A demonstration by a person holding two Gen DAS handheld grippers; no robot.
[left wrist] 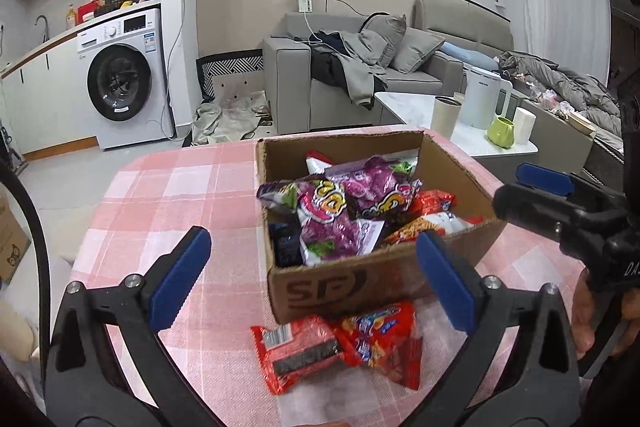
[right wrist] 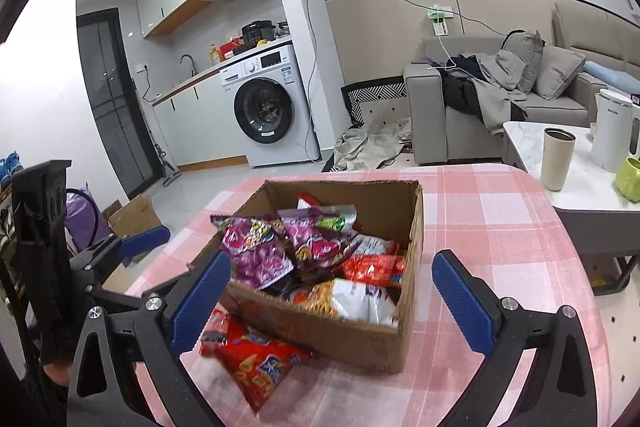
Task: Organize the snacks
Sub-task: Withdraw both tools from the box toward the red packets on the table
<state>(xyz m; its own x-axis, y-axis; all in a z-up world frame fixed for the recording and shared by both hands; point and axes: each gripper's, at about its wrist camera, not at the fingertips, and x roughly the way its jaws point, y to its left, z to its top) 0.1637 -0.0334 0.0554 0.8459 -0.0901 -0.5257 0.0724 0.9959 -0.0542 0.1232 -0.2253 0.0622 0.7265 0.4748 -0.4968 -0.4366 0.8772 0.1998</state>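
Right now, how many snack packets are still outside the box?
2: a red packet with a dark band and a red-orange packet, side by side on the tablecloth against the brown cardboard box. More may be hidden.

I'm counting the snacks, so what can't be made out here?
- Lower packets in the cardboard box: buried under the purple packets, both views.
- Red packets outside the box: partly behind the left tongs and, in the right view, the right tongs.
- Packet print: too blurred.

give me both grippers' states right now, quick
Left gripper: open, holding nothing, above the red packets.
Right gripper: open, holding nothing, at the box.
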